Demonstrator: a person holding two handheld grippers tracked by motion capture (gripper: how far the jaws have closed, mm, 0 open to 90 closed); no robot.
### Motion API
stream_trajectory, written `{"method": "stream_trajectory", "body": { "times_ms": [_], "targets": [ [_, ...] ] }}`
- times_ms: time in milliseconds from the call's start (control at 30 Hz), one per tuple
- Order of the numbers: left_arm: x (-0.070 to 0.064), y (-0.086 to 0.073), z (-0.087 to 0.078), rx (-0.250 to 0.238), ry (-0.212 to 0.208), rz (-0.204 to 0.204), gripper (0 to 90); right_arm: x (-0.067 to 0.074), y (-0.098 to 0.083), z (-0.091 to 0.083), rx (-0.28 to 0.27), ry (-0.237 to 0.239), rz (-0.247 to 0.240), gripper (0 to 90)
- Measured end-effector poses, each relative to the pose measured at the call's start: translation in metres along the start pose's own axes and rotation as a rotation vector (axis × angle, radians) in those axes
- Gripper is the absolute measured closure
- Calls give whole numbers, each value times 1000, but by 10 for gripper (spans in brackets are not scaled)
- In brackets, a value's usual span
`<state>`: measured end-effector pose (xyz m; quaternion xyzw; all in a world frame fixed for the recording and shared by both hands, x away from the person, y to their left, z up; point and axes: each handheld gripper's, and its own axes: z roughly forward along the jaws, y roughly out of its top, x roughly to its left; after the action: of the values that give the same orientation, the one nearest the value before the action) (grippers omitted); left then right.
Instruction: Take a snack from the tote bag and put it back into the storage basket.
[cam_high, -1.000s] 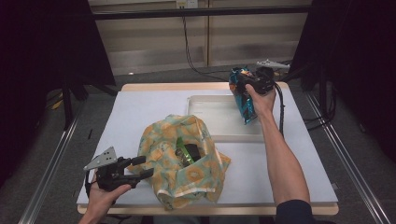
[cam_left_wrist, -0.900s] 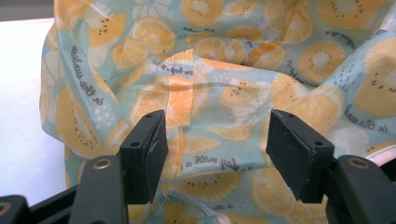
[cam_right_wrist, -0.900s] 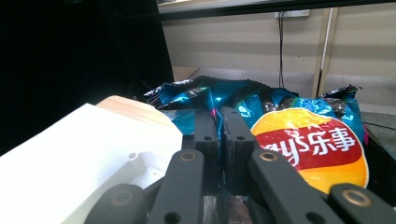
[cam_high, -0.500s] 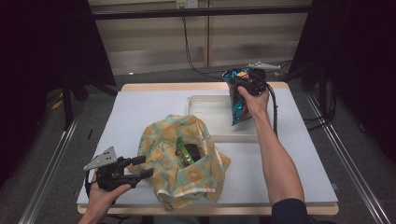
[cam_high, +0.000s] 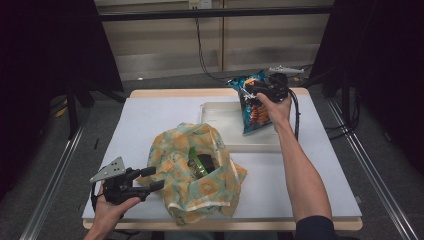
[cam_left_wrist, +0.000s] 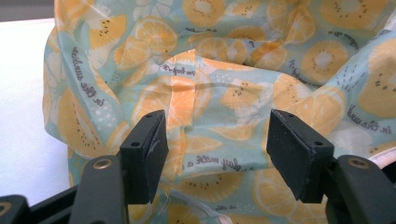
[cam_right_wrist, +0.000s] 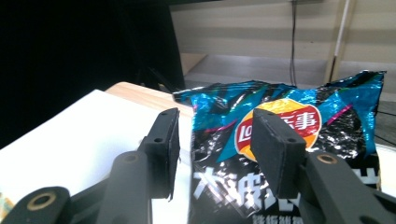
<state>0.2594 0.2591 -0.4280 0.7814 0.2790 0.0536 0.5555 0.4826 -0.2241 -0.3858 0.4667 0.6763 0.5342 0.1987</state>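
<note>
A blue and black chip bag (cam_high: 251, 106) (cam_right_wrist: 299, 140) stands tilted with its lower end in the clear tray (cam_high: 222, 125). At the bag's top is my right gripper (cam_high: 253, 92) (cam_right_wrist: 215, 140). Its jaws have just been opening and now stand apart, with the bag's top edge between and beyond them and the pads off it. A fruit-print cloth bag (cam_high: 192, 175) (cam_left_wrist: 224, 84) lies at the table's front with a green packet (cam_high: 202, 164) in its mouth. My left gripper (cam_high: 156, 178) (cam_left_wrist: 215, 144) is open at the cloth bag's left edge, with flat cloth just beyond its pads.
The white table top (cam_high: 150, 120) ends in a wooden edge (cam_high: 165, 93) at the back. Black cables (cam_high: 296, 115) hang by the right hand near the table's right side. Metal rails (cam_high: 60, 165) run along both sides of the table.
The right hand shifted slightly left and the chip bag came down upright into the tray. The right jaws spread apart off the bag. The left gripper stayed still.
</note>
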Motion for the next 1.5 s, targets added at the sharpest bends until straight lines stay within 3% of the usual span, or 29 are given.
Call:
{"method": "stream_trajectory", "body": {
  "times_ms": [133,233,467,667,800,967,1167,1300,1500],
  "targets": [
    [1,0,0,6,7,1,382,8,-5,-8,-23,48,-12,563],
    [1,0,0,4,6,2,382,17,-10,-13,-10,74,-45,616],
    [-1,0,0,3,2,1,381,29,-14,-31,-3,129,-97,894],
    [-1,0,1,1,2,6,381,22,-35,-45,58,151,-106,900],
    [-1,0,2,5,6,1,382,19,-54,-47,127,140,-126,900],
    [-2,0,2,9,7,5,382,14,-70,-40,212,130,-135,900],
    [-1,0,2,4,9,1,381,10,-77,-20,312,94,-150,900],
    [-1,0,2,2,5,-1,382,12,-76,-6,345,80,-153,900],
    [-1,0,0,0,3,3,382,13,-74,8,353,56,-150,900]
  ]
}}
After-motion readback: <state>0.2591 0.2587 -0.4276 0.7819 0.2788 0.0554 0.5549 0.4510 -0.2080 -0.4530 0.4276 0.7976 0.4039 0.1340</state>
